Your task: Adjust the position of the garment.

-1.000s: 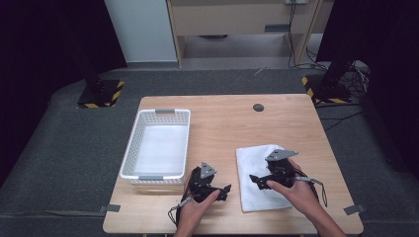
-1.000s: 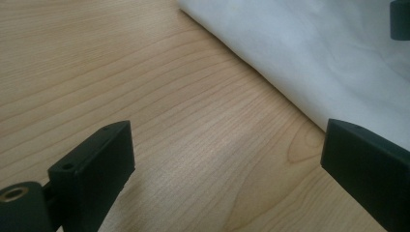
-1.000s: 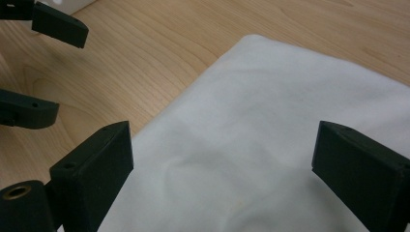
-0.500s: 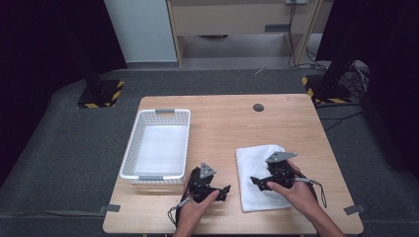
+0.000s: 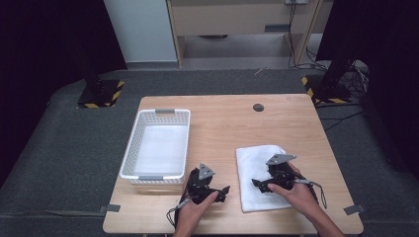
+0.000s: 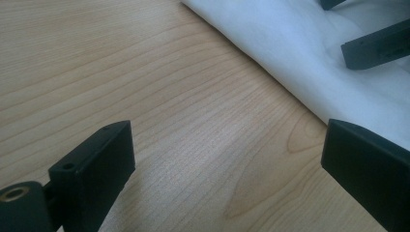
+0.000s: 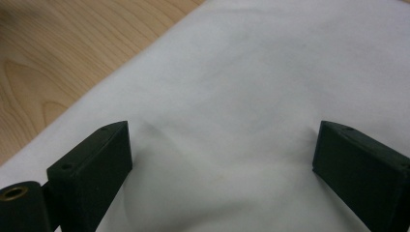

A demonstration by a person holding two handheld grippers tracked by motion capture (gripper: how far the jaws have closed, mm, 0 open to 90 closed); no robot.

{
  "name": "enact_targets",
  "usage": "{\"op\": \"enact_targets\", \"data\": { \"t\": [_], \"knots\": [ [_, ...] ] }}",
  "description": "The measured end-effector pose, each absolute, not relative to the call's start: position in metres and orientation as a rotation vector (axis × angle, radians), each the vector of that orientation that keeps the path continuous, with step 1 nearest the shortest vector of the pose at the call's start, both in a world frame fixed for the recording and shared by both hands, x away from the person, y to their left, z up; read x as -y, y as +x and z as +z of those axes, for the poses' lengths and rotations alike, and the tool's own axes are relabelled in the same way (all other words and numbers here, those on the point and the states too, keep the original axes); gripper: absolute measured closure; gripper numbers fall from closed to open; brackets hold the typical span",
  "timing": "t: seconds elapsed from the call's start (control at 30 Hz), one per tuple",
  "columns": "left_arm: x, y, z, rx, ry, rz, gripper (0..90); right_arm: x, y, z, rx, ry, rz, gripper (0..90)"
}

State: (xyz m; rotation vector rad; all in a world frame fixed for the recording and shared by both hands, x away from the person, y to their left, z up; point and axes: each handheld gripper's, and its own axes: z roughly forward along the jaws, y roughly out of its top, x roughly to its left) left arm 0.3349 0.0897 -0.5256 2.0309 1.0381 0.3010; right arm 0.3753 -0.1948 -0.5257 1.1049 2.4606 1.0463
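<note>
A white cloth [image 5: 257, 168] lies folded on the wooden table [image 5: 222, 123], right of centre near the front. My right gripper [image 5: 256, 184] rests low over the cloth's left half, open, its jaws spread above bare cloth [image 7: 251, 96]. My left gripper [image 5: 223, 192] sits on the table just left of the cloth, open, with only wood between its jaws. In the left gripper view the cloth's edge [image 6: 270, 53] runs across the upper right, and the right gripper's jaw tips [image 6: 377, 46] show over it.
A white plastic basket [image 5: 129, 153] with a white lining stands at the left of the table. A small dark round cap [image 5: 258, 107] sits in the tabletop at the back. Grey carpet surrounds the table; stands with striped bases [image 5: 101, 96] are behind.
</note>
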Motion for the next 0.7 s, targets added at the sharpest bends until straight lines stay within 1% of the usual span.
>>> {"op": "enact_targets", "data": {
  "t": [0.27, 0.7],
  "knots": [
    [-0.088, 0.334, -0.525, -1.031, 2.036, 0.301, 4.8, 0.201, 0.373, -0.535, -2.442, 1.114, 1.069, 6.6],
    [-0.087, 0.333, -0.523, -1.030, 2.043, 0.313, 4.7, 0.188, 0.362, -0.537, -2.387, 1.133, 1.018, 6.1]
  ]
}}
